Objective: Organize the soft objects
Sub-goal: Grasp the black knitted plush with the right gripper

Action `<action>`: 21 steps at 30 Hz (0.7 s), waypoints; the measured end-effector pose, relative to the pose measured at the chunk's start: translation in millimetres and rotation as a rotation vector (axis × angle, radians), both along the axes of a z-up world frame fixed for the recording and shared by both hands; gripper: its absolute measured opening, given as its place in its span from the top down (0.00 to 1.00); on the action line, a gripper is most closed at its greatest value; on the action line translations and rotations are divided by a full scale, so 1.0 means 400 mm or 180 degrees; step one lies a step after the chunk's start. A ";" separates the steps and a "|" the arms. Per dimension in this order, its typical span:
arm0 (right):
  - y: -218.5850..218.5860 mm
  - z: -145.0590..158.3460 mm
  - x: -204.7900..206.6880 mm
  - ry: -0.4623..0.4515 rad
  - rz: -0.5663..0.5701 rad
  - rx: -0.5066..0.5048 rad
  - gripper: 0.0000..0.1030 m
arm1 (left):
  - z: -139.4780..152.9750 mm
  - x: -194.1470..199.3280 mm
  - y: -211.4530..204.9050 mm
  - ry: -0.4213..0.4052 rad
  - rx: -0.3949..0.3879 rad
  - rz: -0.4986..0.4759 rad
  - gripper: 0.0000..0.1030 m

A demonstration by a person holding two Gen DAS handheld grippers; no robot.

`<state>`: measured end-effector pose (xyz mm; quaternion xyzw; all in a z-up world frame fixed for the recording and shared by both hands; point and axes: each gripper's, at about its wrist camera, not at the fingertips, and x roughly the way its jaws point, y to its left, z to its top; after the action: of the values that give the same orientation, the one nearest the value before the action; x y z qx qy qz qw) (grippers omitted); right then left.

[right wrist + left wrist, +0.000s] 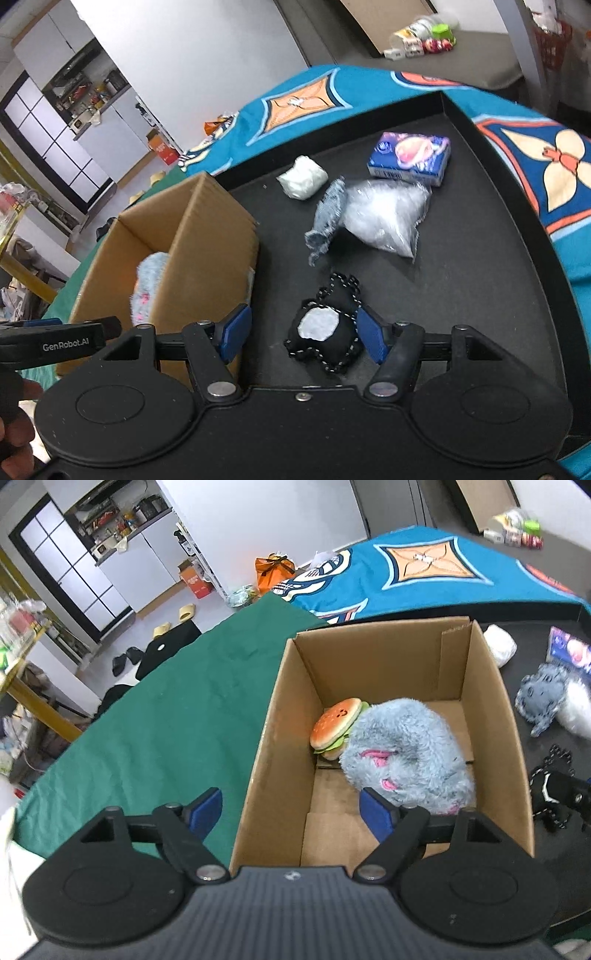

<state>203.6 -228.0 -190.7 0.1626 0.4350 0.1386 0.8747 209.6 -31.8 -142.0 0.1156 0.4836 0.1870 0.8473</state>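
"GenRobot.AI" is printed on the left gripper (55, 341) (white letters); its jaws gape empty above the cardboard box (509, 716). The right gripper (304, 334) has its jaws open around the black pouch (325, 336), not pressing it.

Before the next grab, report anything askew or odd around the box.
Only small things: the hamburger plush toy stands on edge, wedged between the brown cardboard box wall and the fluffy grey-blue slipper. Nothing spilled or damaged.
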 end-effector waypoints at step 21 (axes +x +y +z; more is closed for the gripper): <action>-0.012 -0.034 0.025 0.0140 0.0058 -0.0339 0.75 | -0.020 0.004 -0.024 0.0117 0.0194 -0.0124 0.22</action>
<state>213.4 -232.7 -204.3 0.1149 0.4623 0.1196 0.8711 211.3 -41.5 -150.1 0.1542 0.4908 0.1829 0.8378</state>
